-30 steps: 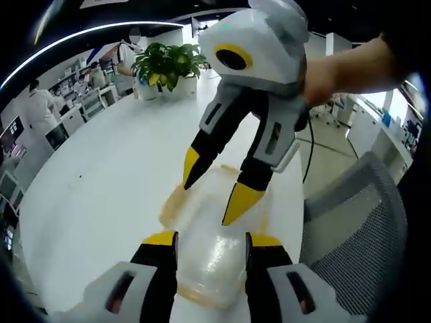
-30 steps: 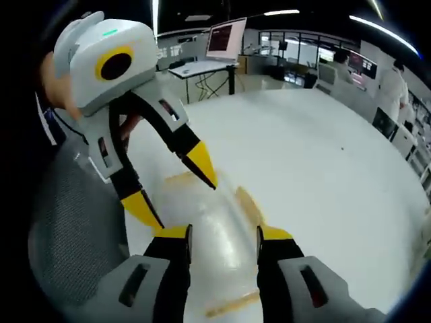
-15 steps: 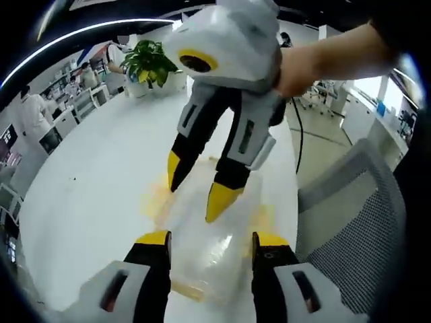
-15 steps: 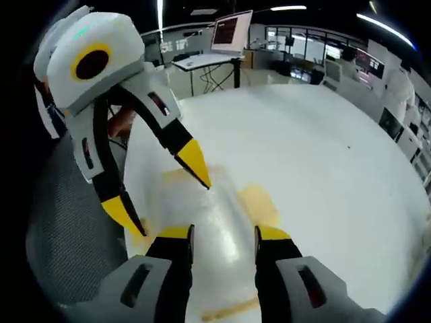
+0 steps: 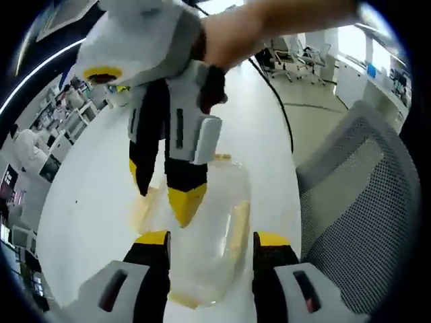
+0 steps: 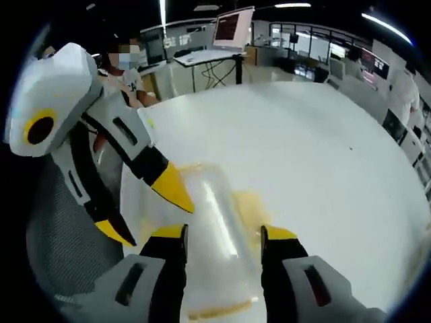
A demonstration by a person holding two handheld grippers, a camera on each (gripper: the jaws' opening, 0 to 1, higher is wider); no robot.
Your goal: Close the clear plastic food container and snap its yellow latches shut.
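In the left gripper view, the clear container (image 5: 202, 235) lies on the white table (image 5: 87, 202) between the left gripper's (image 5: 210, 243) spread jaws, its lid on top and nothing visible inside it. Yellow latches (image 5: 236, 225) show along its sides and at its near edge. The right gripper (image 5: 165, 195) comes down from above, jaws apart, one yellow tip over the lid and the other at the far-left side of the container; whether either tip touches is hard to tell. A grey mesh chair (image 5: 357, 222) stands on the right. Against half a second ago, the right gripper sits steeper and more to the left, and the container looks larger and nearer.

In the right gripper view, the container (image 6: 219, 229) lies between the right gripper's (image 6: 222, 235) open jaws, with a latch (image 6: 252, 205) on its right side and another at the near edge. The left gripper (image 6: 145, 208) reaches in from the left, jaws wide, one tip at the container's far-left corner, the other down beside the chair (image 6: 60, 235). Since the earlier frame it has dropped lower and leftward. The clear walls blur into the glare, so the latches' state cannot be told.
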